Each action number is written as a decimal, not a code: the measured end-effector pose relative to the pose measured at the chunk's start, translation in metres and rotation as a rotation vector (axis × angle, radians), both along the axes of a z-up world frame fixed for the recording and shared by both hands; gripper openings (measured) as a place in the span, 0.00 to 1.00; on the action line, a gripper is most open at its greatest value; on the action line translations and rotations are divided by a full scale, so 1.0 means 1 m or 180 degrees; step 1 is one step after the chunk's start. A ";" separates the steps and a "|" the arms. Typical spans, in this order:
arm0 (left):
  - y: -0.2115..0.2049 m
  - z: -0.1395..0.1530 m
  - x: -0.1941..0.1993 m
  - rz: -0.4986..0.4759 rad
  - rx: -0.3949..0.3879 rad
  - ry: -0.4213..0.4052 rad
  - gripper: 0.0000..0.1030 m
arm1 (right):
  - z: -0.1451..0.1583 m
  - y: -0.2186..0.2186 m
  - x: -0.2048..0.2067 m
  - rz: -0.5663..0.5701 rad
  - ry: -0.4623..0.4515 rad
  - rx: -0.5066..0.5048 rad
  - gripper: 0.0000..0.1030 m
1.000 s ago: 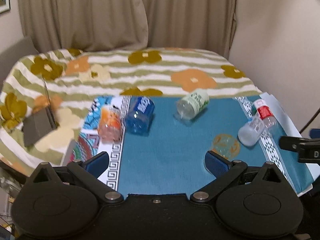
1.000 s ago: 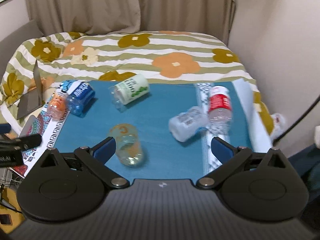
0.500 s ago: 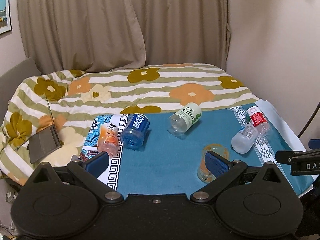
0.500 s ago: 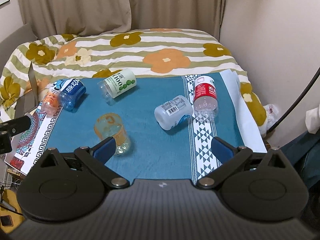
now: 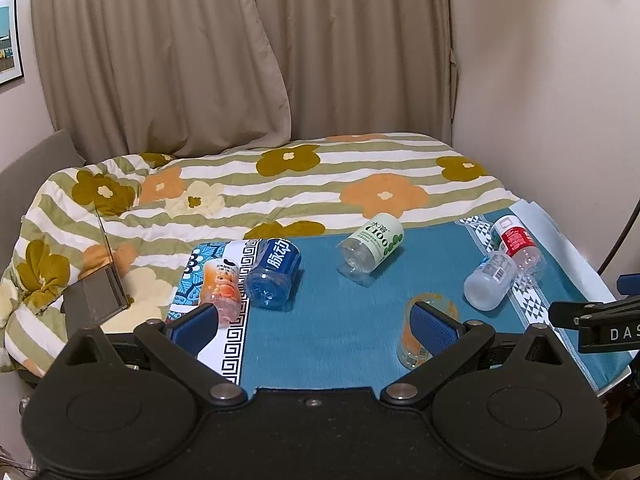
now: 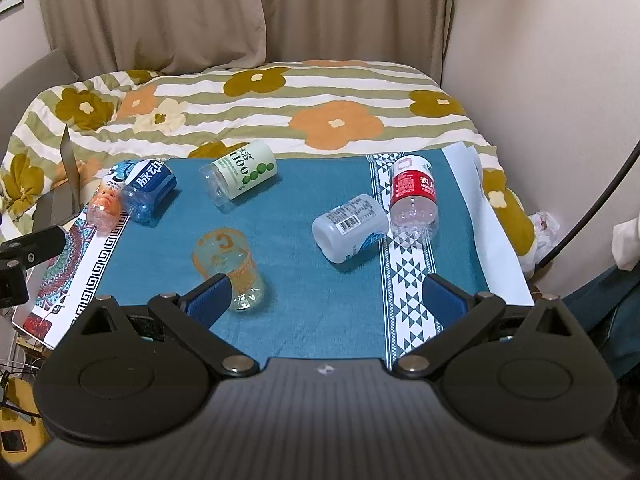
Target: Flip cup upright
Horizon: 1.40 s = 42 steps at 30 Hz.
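Note:
A clear cup with orange print [image 6: 227, 264] lies on its side on the blue cloth [image 6: 304, 240], open end facing away from me. In the left wrist view the cup [image 5: 416, 336] is partly hidden behind the left gripper's right finger. My left gripper [image 5: 314, 326] is open and empty, above the near edge of the cloth. My right gripper [image 6: 326, 300] is open and empty; its left finger overlaps the cup's near end in the image. Both grippers stay back from the cup.
Several cut plastic bottles lie on the cloth: green label [image 6: 242, 174], blue label [image 6: 149, 188], orange [image 6: 105, 204], white with barcode [image 6: 350, 228], red label [image 6: 414, 196]. A flowered blanket [image 6: 280, 108] covers the bed behind. A laptop [image 5: 98, 292] sits at left. Wall at right.
Both grippers have pulled back and risen, so the table looks farther and more of the curtains shows. The cup and bottles have not moved on the cloth.

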State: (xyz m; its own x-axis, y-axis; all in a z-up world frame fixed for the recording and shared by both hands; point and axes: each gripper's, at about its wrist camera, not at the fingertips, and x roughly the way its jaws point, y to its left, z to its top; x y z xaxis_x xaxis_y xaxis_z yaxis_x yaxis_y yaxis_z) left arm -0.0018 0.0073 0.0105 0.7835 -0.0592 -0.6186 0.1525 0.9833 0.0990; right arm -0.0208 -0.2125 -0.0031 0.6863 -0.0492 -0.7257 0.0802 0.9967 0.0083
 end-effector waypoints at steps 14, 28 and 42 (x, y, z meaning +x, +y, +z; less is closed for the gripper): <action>0.000 0.002 -0.001 -0.0010 -0.0020 0.0001 1.00 | 0.000 0.000 0.000 -0.0001 0.0003 -0.0001 1.00; 0.000 0.001 0.000 -0.0015 -0.0010 0.0002 1.00 | 0.000 0.000 0.000 0.0000 0.0003 0.0001 1.00; 0.002 -0.002 0.003 0.0020 0.0017 -0.0042 1.00 | -0.006 0.001 0.002 0.0029 0.0047 0.0031 1.00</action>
